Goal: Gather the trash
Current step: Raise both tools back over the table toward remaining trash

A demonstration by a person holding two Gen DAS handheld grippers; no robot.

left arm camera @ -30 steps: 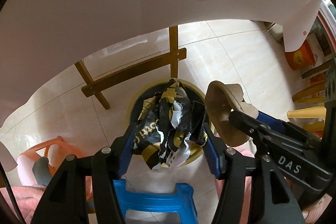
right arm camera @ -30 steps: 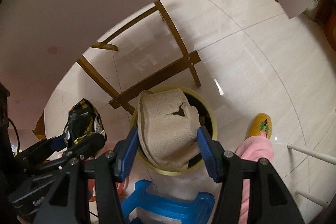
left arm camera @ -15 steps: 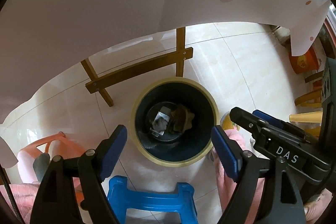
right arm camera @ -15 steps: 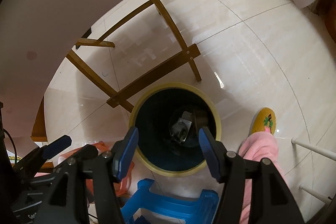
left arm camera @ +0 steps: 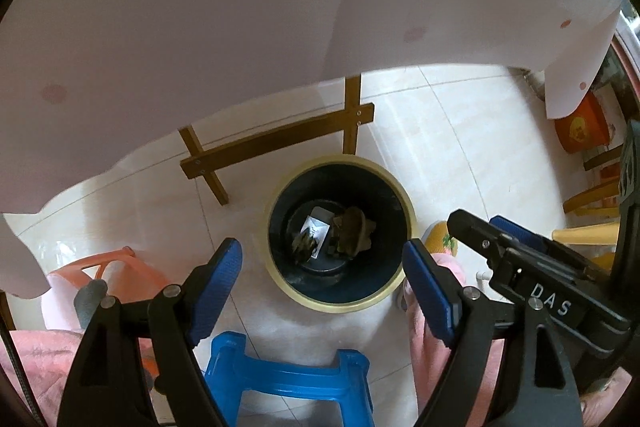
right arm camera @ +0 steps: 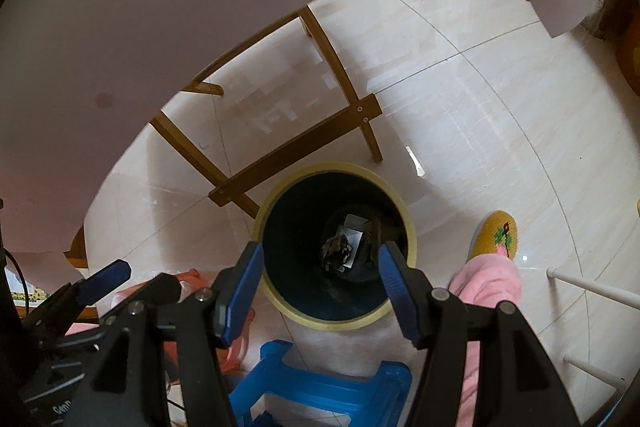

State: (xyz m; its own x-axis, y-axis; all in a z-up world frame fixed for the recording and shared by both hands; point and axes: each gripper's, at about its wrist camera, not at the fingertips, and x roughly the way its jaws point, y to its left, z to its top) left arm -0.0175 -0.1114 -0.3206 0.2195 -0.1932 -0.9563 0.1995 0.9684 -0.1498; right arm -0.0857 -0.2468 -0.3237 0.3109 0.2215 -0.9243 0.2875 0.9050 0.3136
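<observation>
A round bin with a cream rim (left arm camera: 352,307) (right arm camera: 280,301) stands on the tiled floor right below both grippers. At its dark bottom lie a crumpled black-and-yellow wrapper (left arm camera: 303,247) (right arm camera: 334,254), a brown cardboard piece (left arm camera: 353,233) (right arm camera: 376,227) and a white scrap (left arm camera: 316,227). My left gripper (left arm camera: 322,269) hangs open above the bin with nothing between its blue pads. My right gripper (right arm camera: 320,269) is open too, empty, over the same bin, and shows at the right of the left wrist view (left arm camera: 480,227).
A blue plastic stool (left arm camera: 288,375) (right arm camera: 332,387) stands just below the bin. An orange stool (left arm camera: 104,267) is at the left. A wooden table frame (left arm camera: 280,139) (right arm camera: 296,151) and hanging white cloth (left arm camera: 200,27) sit behind. A person's pink trouser leg (right arm camera: 486,283) and yellow slipper (right arm camera: 496,233) are right of the bin.
Both grippers let go: the wrapper left the left jaws and the cardboard left the right jaws, and both now lie in the bin. The left gripper has risen a little.
</observation>
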